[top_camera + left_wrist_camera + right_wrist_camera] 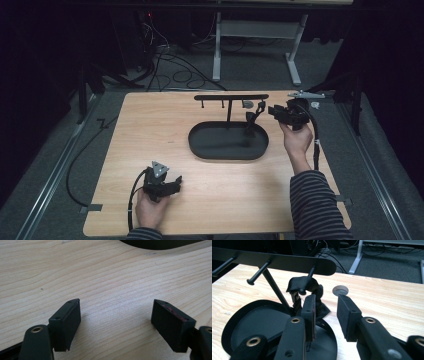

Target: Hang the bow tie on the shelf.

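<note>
The black strap (305, 287) hangs looped over the rightmost peg of the black hanger stand (274, 261), its tail dropping toward the stand's oval tray (244, 322); that peg carries its weight, so it needs no grip. The right gripper (325, 312) sits just beside it with its jaws released, nothing between the pads, likely letting the strap settle. The left gripper (116, 320) rests low over bare desk (105, 277), well apart from the stand, jaws spread wide and empty, seemingly parked clear of the work
</note>
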Demonstrator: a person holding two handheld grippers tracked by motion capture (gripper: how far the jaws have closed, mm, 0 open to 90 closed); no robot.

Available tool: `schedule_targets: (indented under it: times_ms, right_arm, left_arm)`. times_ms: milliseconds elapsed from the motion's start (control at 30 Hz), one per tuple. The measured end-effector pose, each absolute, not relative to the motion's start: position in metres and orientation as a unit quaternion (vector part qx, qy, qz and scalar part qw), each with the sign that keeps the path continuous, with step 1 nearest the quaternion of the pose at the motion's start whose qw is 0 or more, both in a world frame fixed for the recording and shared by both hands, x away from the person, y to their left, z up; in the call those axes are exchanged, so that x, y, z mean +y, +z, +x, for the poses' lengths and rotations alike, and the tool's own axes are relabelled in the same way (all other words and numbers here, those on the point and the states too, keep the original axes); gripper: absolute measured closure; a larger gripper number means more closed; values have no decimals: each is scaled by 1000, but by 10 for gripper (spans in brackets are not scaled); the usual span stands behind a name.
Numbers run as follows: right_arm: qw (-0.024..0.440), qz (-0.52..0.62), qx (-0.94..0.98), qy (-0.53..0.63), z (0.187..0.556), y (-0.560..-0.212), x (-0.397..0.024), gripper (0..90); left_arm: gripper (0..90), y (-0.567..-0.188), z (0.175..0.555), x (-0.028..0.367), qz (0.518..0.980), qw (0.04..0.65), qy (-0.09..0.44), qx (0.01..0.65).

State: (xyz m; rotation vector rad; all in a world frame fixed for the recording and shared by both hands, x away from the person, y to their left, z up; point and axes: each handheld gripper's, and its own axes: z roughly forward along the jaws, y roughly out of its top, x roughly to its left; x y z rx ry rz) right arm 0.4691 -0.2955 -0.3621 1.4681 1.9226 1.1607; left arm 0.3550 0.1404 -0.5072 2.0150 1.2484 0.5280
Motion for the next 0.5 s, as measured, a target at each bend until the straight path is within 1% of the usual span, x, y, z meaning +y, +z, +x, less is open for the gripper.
schedule_targets:
  times_ms: [133,267,367,500]
  right_arm:
    - [230,527,698,427,463,-359,-297,653]
    - [226,525,700,428,456,-359,-301,586]
    - [226,527,696,431,450,-359,-304,553]
    - [223,528,697,431,445,-359,-308,529]
  left_arm:
    - [242,-507,355,140,778,349,204,482]
    - [241,-507,355,140,778,349,204,482]
    - [241,-507,355,140,778,349,204,482]
    - [241,-507,355,140,778,349,204,482]
